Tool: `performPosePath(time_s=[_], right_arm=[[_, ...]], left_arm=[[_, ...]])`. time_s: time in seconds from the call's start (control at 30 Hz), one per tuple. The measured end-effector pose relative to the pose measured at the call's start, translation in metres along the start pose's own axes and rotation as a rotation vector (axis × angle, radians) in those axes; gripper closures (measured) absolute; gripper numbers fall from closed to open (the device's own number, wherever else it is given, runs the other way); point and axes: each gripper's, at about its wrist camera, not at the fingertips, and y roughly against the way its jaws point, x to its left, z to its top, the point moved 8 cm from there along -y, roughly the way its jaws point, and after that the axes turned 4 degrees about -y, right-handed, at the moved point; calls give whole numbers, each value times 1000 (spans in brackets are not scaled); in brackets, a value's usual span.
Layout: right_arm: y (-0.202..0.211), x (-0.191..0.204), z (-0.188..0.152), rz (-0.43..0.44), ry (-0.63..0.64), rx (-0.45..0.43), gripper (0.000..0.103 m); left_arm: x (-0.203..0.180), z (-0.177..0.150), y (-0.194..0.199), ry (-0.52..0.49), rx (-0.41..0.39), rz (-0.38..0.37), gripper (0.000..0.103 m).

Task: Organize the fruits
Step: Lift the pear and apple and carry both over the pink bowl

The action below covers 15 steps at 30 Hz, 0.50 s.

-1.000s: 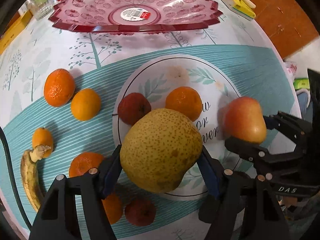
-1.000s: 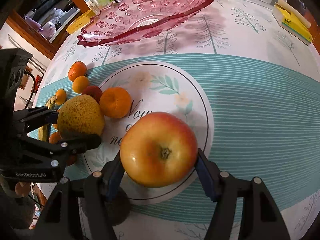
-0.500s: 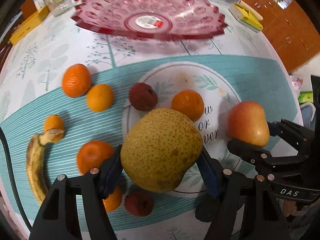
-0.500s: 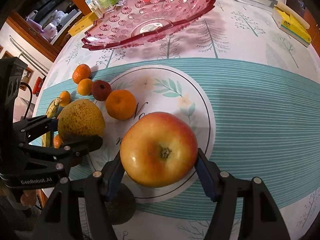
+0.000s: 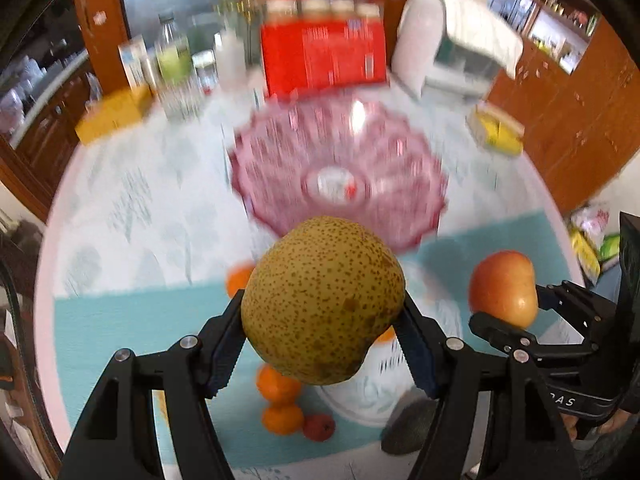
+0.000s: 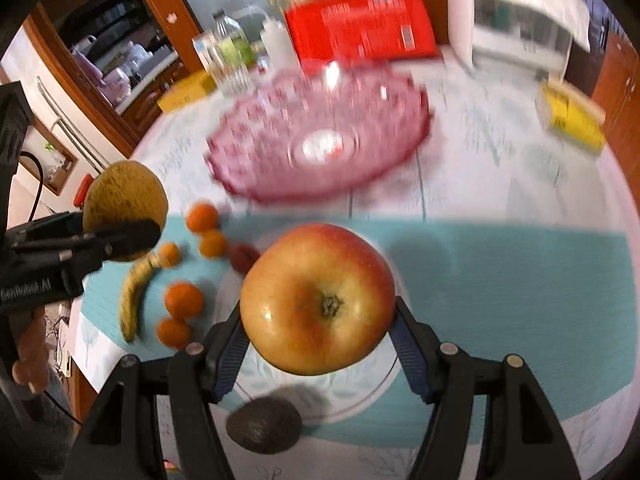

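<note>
Pear (image 5: 322,300) and apple (image 6: 318,298), finger-clamped, now higher, nearer the empty pink bowl (image 6: 320,136).

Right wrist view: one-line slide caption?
Right gripper holds a red-yellow apple above the table, pink glass dish ahead; left gripper carries a speckled pear.

The pear (image 5: 323,301) sits between the fingers of the left gripper (image 5: 324,344), held above the table (image 6: 520,272), with the apple (image 6: 318,298) likewise clamped in the right gripper (image 6: 320,356) just to its right. Beyond both, farther across the table, lies the dish (image 6: 320,136), and behind it a box (image 6: 360,26) with bottles (image 6: 228,54) to its left. Down on the table, left of the apple, lie a banana (image 6: 134,294) and several oranges (image 6: 184,300).
</note>
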Motion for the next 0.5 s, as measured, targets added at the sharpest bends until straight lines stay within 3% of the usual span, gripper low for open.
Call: performPosePath(time_s=[0.23,0.5], right_arm=[[45,9,87,-8,50,-136,36],[48,7,167,-36,50,-235,36]], left_arm=[[15,72,46,-2,-135,36,34],[28,131,47,38,-218,74,34]])
